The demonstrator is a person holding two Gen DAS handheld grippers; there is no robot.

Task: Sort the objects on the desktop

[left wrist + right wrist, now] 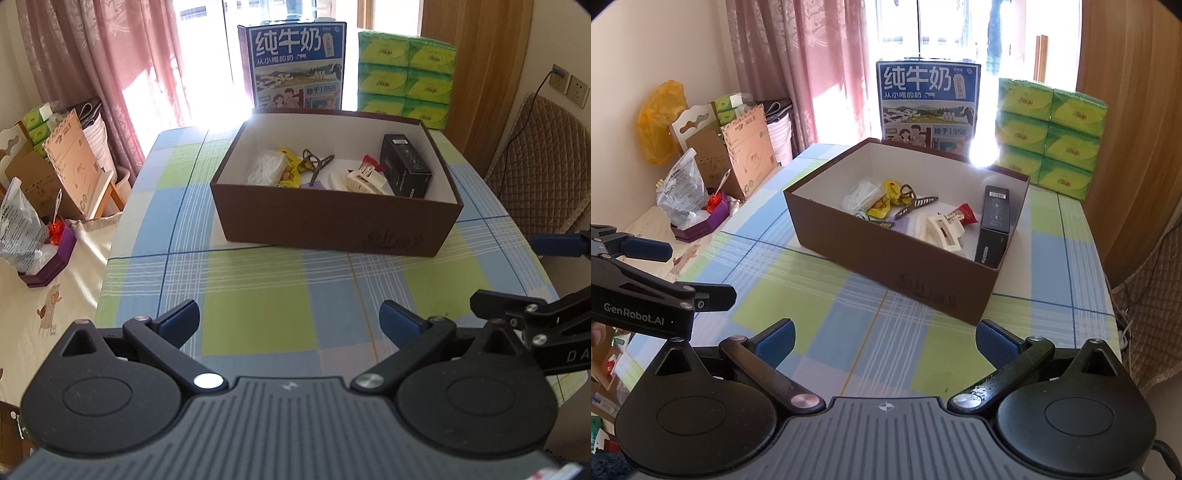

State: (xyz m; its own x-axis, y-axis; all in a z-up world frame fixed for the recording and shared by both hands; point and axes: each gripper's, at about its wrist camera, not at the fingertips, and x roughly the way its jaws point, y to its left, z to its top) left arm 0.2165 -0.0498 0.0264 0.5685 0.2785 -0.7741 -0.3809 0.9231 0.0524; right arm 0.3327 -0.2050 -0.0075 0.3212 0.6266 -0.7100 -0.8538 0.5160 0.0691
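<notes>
A brown cardboard box point(332, 225) point(871, 247) stands open on the checked tablecloth. Inside lie a black carton point(406, 166) point(993, 221), a cream hair claw point(364, 179) point(943, 230), a brown hair claw point(317, 162) point(912, 201), a yellow snack packet point(290, 166) point(886, 197), a red wrapper point(966, 214) and a white packet point(266, 166) point(862, 194). My left gripper point(290, 325) is open and empty, well short of the box. My right gripper point(884, 341) is open and empty, also short of the box.
A blue milk carton box point(297, 64) point(929, 105) and stacked green tissue packs point(404, 79) point(1049, 136) stand behind the box. A side table at the left holds a purple box point(700, 225), bags and cardboard. A padded chair point(539, 155) stands at the right.
</notes>
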